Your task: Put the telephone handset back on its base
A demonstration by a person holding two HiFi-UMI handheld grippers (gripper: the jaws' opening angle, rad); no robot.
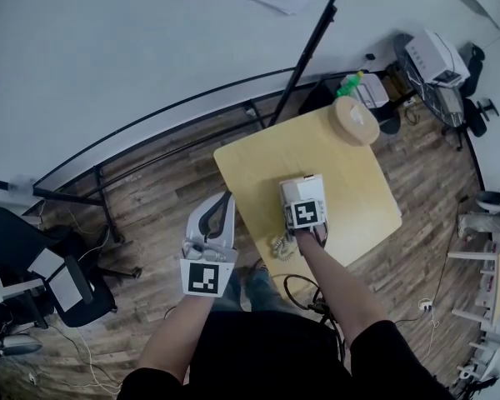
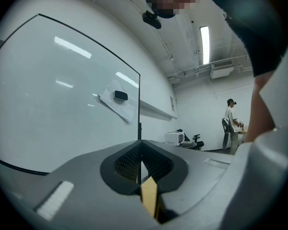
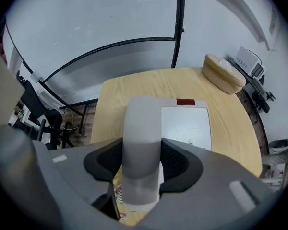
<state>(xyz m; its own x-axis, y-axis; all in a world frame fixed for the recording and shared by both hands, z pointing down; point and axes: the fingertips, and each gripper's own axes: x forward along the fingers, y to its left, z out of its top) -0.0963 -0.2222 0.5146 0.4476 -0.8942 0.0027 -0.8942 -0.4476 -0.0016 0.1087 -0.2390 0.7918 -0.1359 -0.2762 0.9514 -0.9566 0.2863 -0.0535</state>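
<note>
Off the table's (image 3: 134, 87) near-left edge, the left gripper (image 2: 141, 164) hangs with jaws pressed together on nothing. Over the table's middle, the right gripper (image 3: 143, 157) clamps the telephone handset (image 3: 141, 128) along the left side of its base (image 3: 187, 123). At the table's far right corner sits a round wooden box (image 3: 223, 73).

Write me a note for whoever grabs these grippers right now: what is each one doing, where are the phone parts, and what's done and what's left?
Left gripper: jaws together, empty, held off the table's left side and aimed at the wall.
Right gripper: closed on the handset, which lies lengthways over the left side of the base.
The base sits mid-table; the coiled cord is at the handset's near end.
Done: handset gripped and lined up with the base.
Left: I cannot tell if it is seated. Lower it if needed, open the right jaws, then draw back.
</note>
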